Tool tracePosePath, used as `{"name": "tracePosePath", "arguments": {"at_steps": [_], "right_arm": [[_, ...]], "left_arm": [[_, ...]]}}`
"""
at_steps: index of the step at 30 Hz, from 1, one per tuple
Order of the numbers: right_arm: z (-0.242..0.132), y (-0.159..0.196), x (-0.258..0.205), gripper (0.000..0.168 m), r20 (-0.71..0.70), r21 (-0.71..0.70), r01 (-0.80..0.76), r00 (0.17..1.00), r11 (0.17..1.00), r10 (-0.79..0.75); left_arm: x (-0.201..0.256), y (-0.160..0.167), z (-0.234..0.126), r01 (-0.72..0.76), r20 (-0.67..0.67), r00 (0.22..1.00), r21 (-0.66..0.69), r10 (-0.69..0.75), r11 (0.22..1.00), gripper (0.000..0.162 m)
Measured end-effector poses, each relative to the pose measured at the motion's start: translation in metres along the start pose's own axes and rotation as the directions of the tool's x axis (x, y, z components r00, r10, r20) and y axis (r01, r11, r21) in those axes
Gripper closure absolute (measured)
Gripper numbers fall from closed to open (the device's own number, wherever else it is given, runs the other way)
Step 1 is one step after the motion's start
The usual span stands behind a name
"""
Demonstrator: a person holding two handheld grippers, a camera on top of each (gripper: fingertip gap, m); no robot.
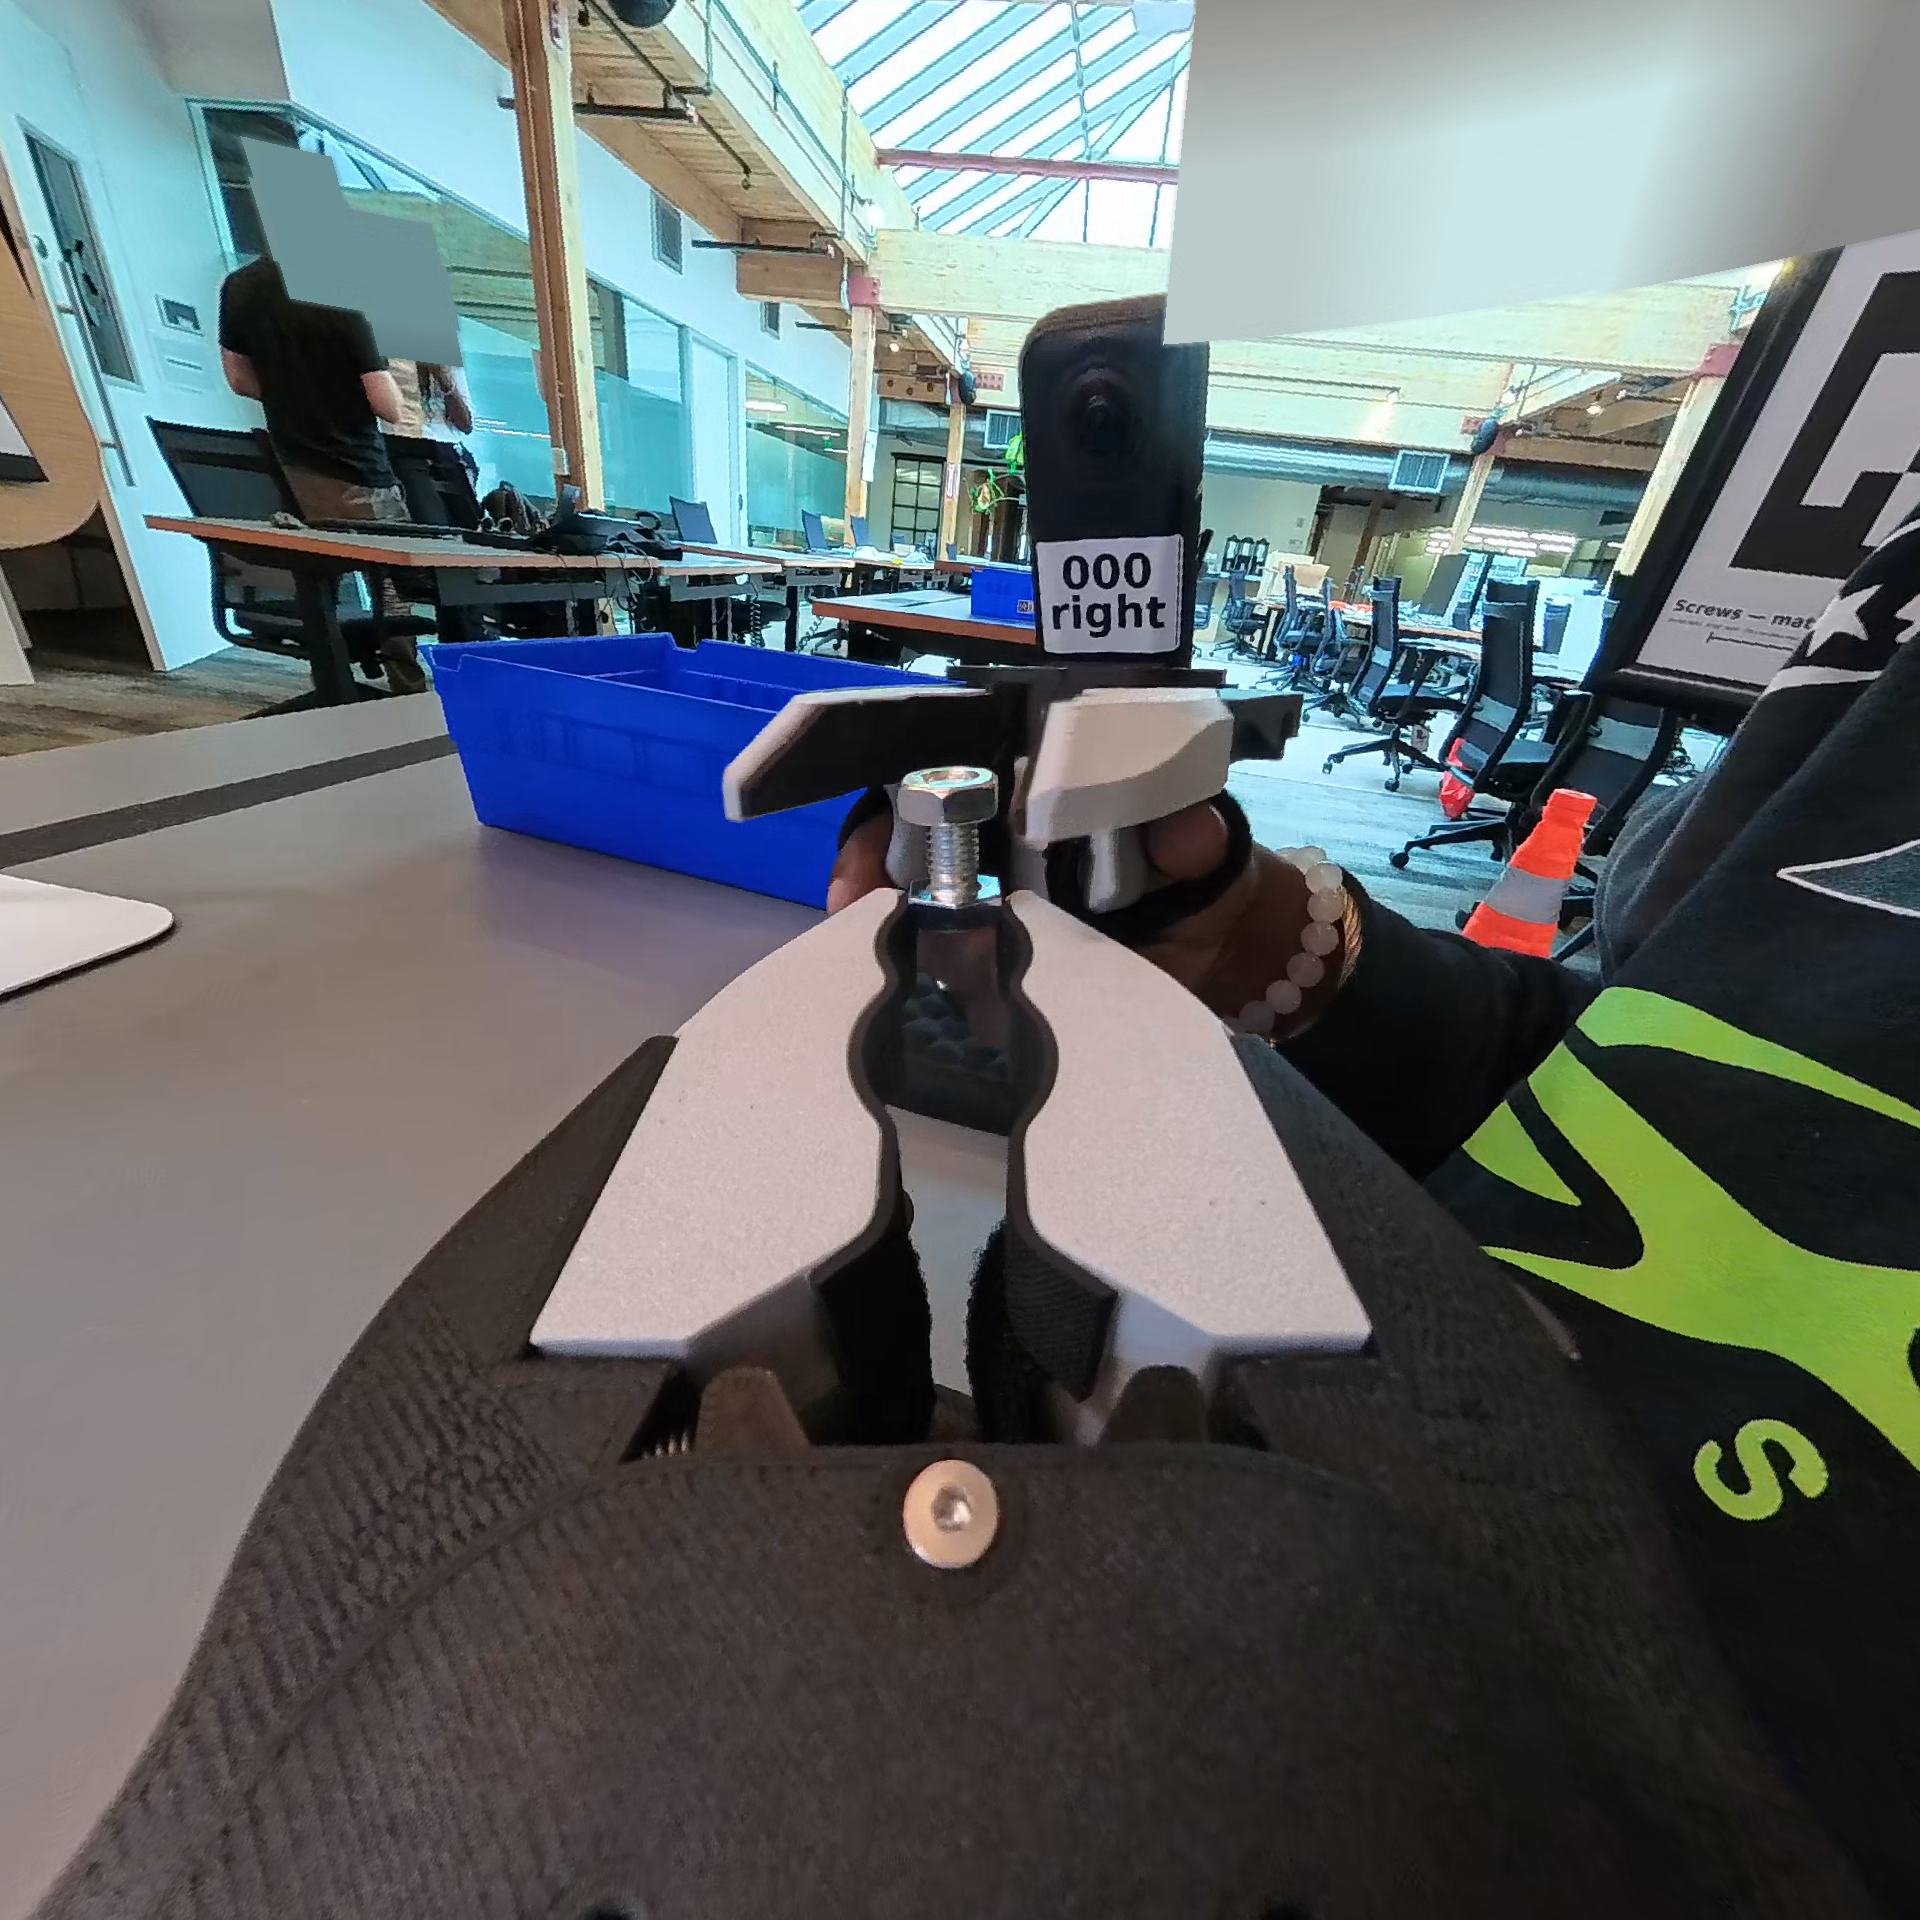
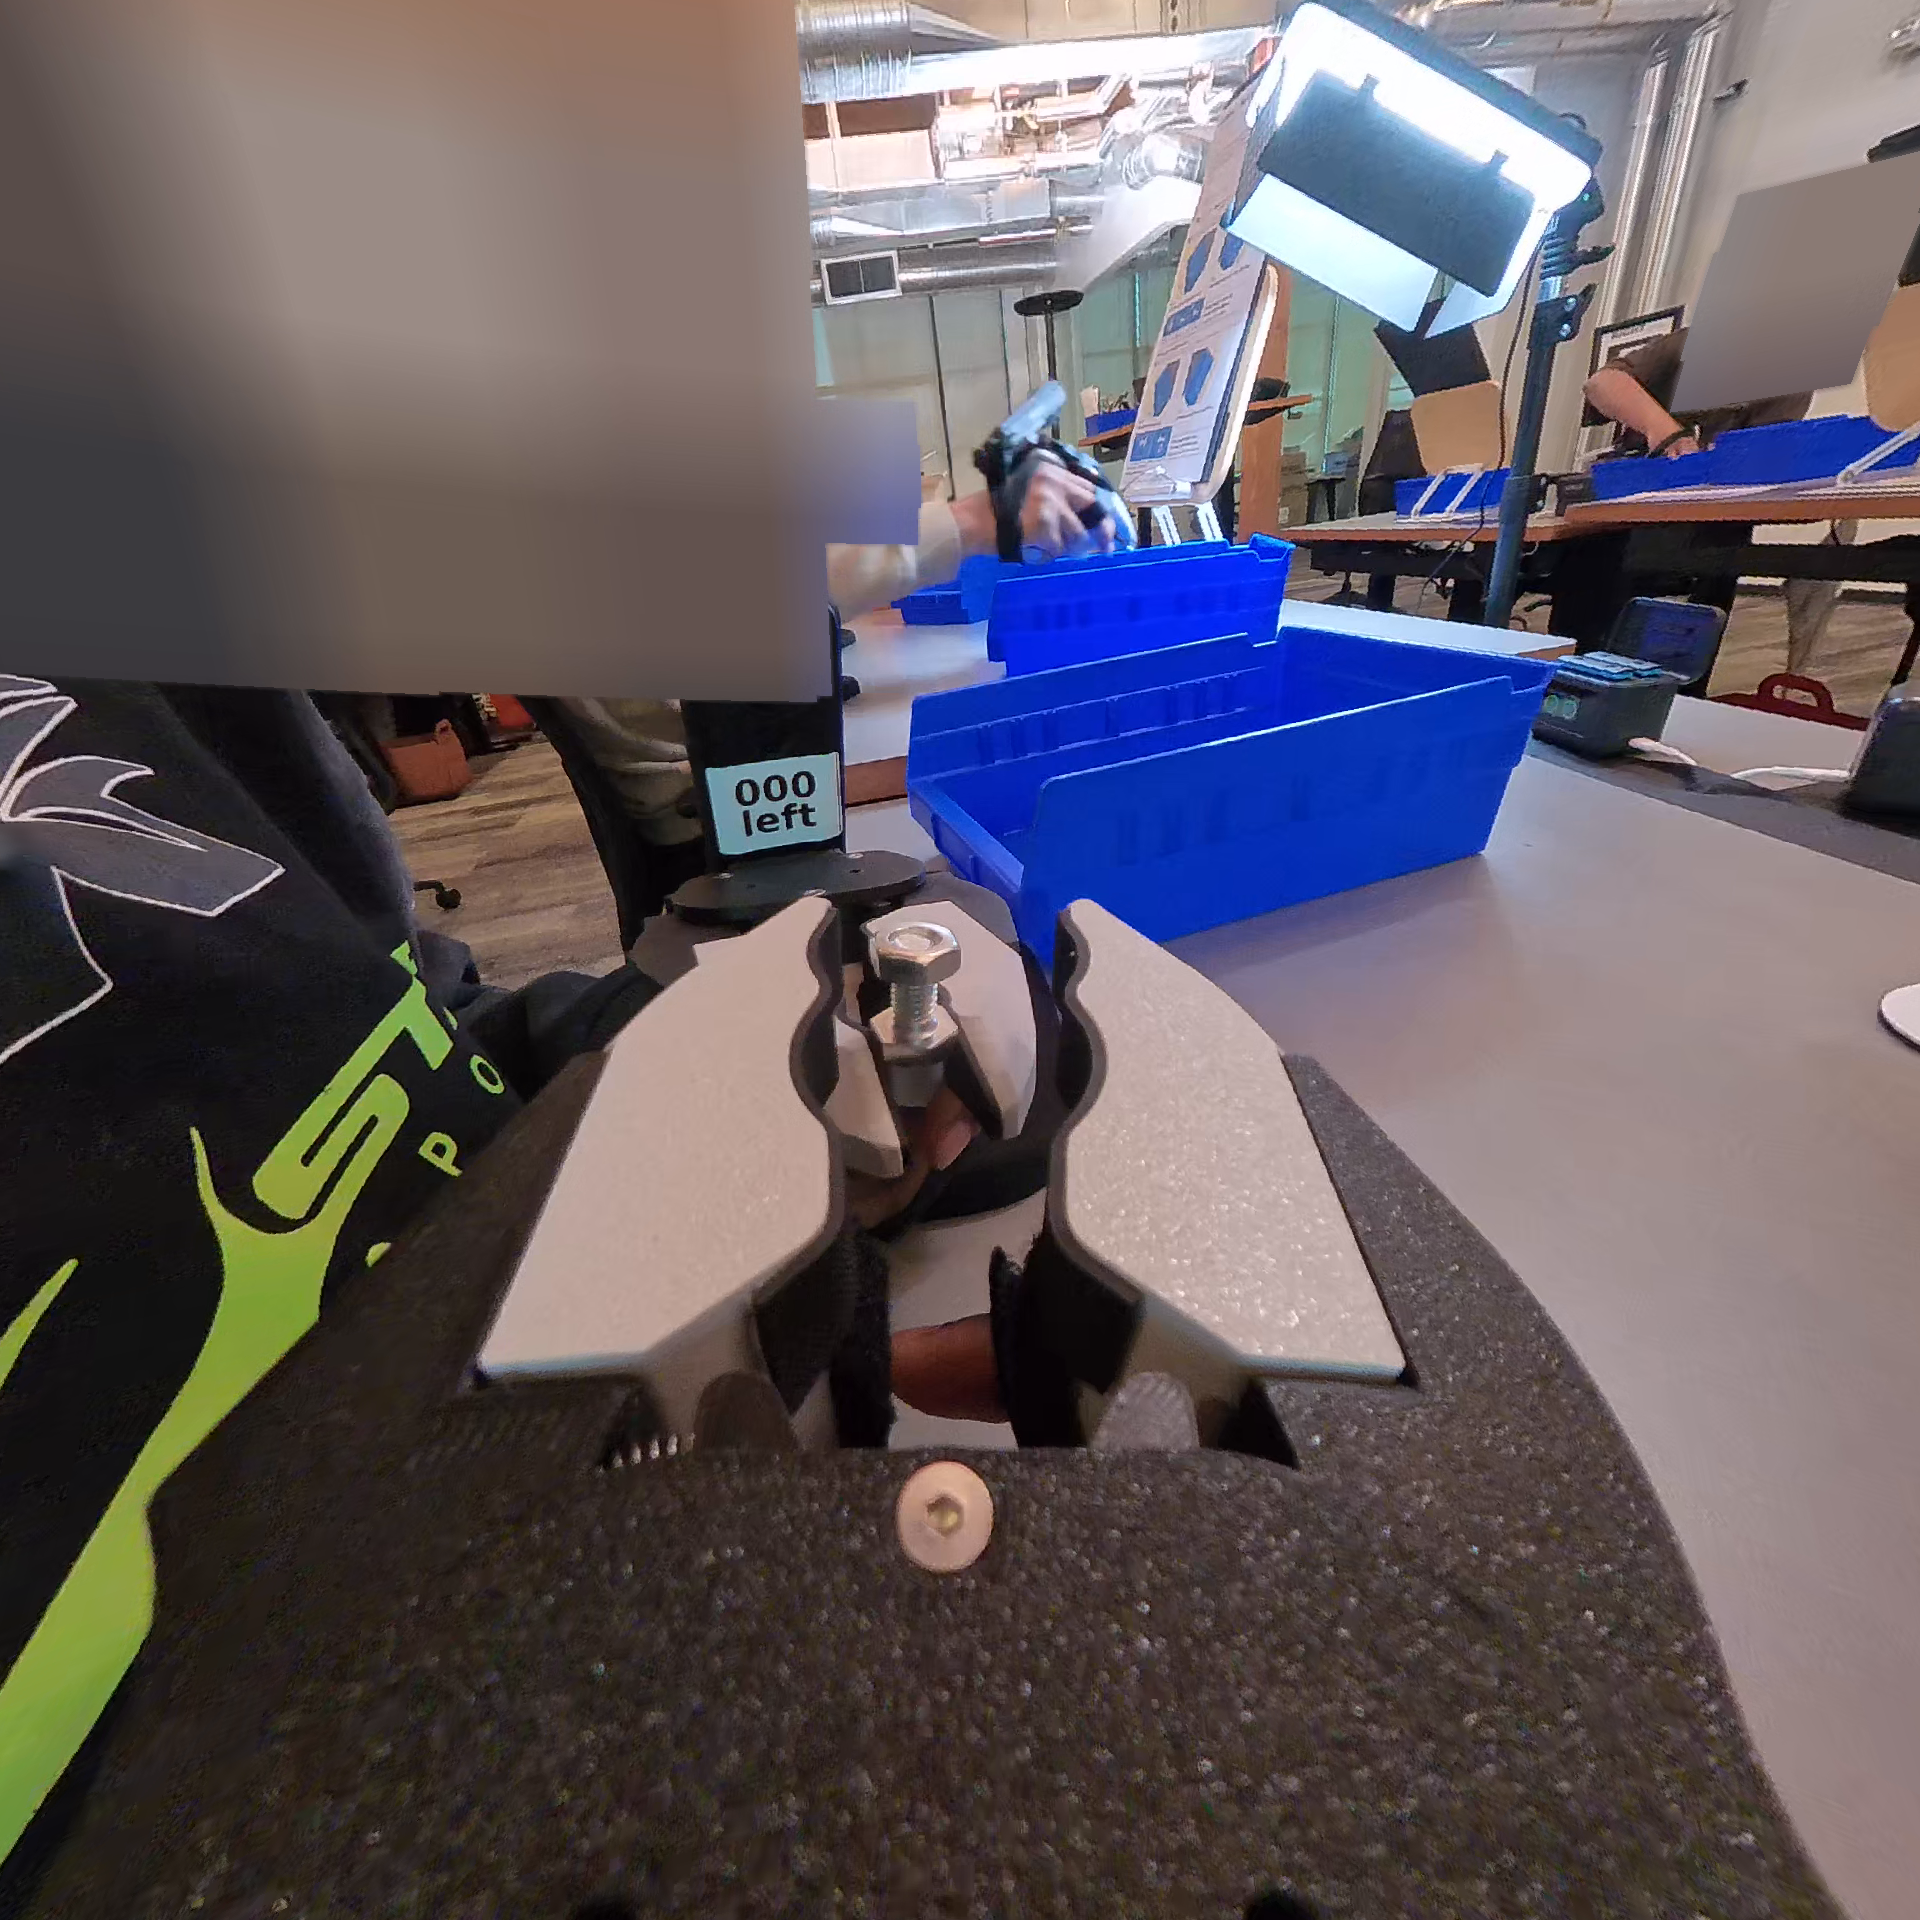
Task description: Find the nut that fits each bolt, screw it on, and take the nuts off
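A silver hex bolt [image 1: 948, 795] stands upright with its head on top and a nut [image 1: 954, 891] threaded partway up its shaft. My left gripper [image 1: 954, 914] is shut on the nut at its fingertips and holds the bolt above the grey table [image 1: 312, 1039]. In the right wrist view the bolt head [image 2: 914, 951] sits between the spread fingertips of my right gripper [image 2: 951, 920]. That gripper is open and touches neither side of the head. The nut [image 2: 914, 1034] shows below it, pinched by the left gripper's fingers [image 2: 862, 1112].
A blue divided bin [image 1: 644, 758] stands on the table just behind the grippers and also shows in the right wrist view [image 2: 1247, 790]. A white flat object [image 1: 62, 925] lies at the left edge. An orange cone [image 1: 1538, 873] stands on the floor beyond. My two grippers' fingertips are within a few centimetres of each other.
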State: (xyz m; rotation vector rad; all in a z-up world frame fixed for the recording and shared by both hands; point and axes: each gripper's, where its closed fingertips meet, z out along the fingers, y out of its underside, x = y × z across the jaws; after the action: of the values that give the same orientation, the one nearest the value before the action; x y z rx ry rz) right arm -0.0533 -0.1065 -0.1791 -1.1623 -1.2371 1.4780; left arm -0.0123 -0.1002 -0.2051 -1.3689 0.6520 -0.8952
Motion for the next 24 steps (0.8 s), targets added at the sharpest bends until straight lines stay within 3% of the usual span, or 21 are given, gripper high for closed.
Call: {"name": "tracePosePath", "arguments": {"at_steps": [8,12,14,24], "right_arm": [[-0.016,-0.002,0.003,0.139,-0.012,0.005,0.012,1.000,1.000,-0.012],[-0.029,-0.009,0.012,0.161,-0.069,0.043,0.031,0.997,0.999,-0.028],[-0.033,-0.012,0.013,0.163,-0.073,0.059,0.028,0.997,0.998,-0.024],[-0.014,-0.006,0.002,0.132,-0.013,0.035,0.003,1.000,0.999,-0.003]], "left_arm": [[-0.001,-0.001,-0.001,0.010,0.001,1.000,0.009,-0.010,1.000,0.147],[0.000,-0.001,-0.001,0.007,-0.002,1.000,0.008,-0.007,1.000,0.147],[0.000,-0.001,-0.001,0.006,-0.001,1.000,0.007,-0.006,1.000,0.147],[0.000,0.000,0.000,0.002,0.002,1.000,0.002,-0.002,1.000,0.147]]}}
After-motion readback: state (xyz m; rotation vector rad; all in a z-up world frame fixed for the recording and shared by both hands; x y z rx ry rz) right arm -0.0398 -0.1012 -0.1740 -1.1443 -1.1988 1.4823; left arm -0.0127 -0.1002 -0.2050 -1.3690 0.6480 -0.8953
